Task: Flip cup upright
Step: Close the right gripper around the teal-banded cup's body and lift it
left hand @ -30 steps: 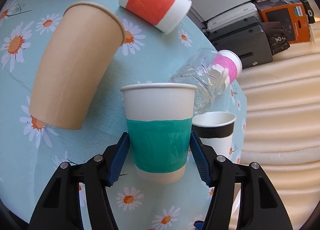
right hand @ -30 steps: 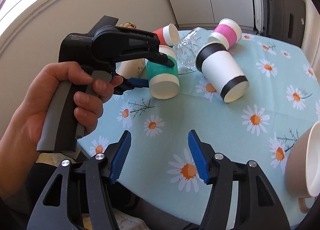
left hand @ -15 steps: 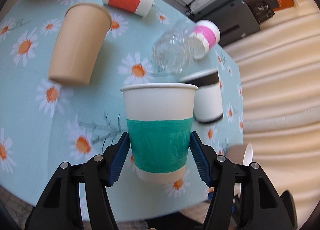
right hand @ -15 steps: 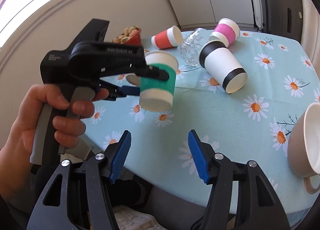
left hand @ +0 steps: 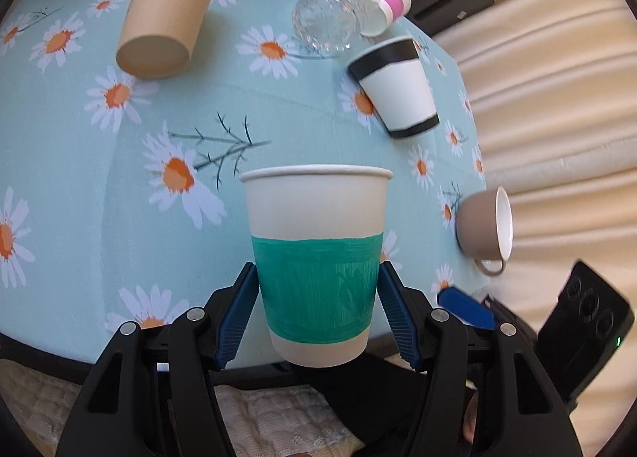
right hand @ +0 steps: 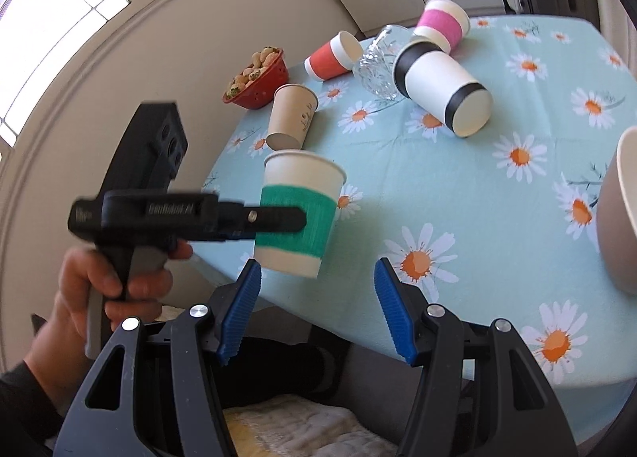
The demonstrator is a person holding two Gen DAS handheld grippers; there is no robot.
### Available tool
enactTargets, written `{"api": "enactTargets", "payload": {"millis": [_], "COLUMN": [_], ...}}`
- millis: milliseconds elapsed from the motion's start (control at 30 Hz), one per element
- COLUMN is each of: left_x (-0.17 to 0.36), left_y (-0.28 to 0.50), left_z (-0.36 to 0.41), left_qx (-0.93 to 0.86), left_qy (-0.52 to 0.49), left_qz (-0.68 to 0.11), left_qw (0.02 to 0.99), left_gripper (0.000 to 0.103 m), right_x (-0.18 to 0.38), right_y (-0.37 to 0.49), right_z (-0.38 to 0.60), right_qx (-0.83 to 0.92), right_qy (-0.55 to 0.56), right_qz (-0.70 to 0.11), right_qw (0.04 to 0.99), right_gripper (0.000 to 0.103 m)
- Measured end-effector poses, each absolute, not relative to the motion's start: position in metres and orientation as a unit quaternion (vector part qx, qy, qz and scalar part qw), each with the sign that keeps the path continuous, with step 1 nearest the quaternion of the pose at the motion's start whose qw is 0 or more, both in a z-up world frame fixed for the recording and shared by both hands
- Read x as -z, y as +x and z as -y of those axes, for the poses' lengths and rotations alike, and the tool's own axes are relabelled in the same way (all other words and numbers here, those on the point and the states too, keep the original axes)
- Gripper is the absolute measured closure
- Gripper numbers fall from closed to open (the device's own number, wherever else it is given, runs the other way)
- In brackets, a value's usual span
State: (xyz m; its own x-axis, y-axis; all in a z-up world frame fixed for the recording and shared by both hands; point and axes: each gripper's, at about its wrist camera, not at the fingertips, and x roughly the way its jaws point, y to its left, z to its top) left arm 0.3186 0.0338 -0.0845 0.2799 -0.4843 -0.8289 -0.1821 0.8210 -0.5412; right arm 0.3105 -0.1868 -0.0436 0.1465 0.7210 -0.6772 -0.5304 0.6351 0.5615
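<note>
The left gripper [left hand: 316, 311] clamps the green-banded paper cup [left hand: 316, 258] by its band, mouth up, in the air over the table's near edge [right hand: 302, 297]. The right gripper [right hand: 316, 307] hangs wide apart, holding nothing, just off that edge. Four paper cups lie tipped: tan [left hand: 167, 15], red [right hand: 330, 57], pink [right hand: 442, 25], black-banded [right hand: 440, 86]. One glass [right hand: 378, 67] lies between them; one mug [left hand: 483, 228] sits at the far side edge.
</note>
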Motion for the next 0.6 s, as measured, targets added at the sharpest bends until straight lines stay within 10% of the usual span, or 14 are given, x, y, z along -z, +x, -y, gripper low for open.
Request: {"api": "enactTargets", "payload": {"millis": [600], "left_x": [0.097], "left_y": [0.315], "left_z": [-0.029], "left_qx": [0.117], "left_qy": [-0.268], "left_qz": [-0.609], "left_qw": [0.737], "left_gripper": [0.037], "right_x": [0.063], "right_y": [0.330], "right_z": [0.192], "right_qx": [-0.404], "right_qy": [0.133], "right_qz": [-0.544], "right_qw": [0.724], "right_gripper": [0.043]}}
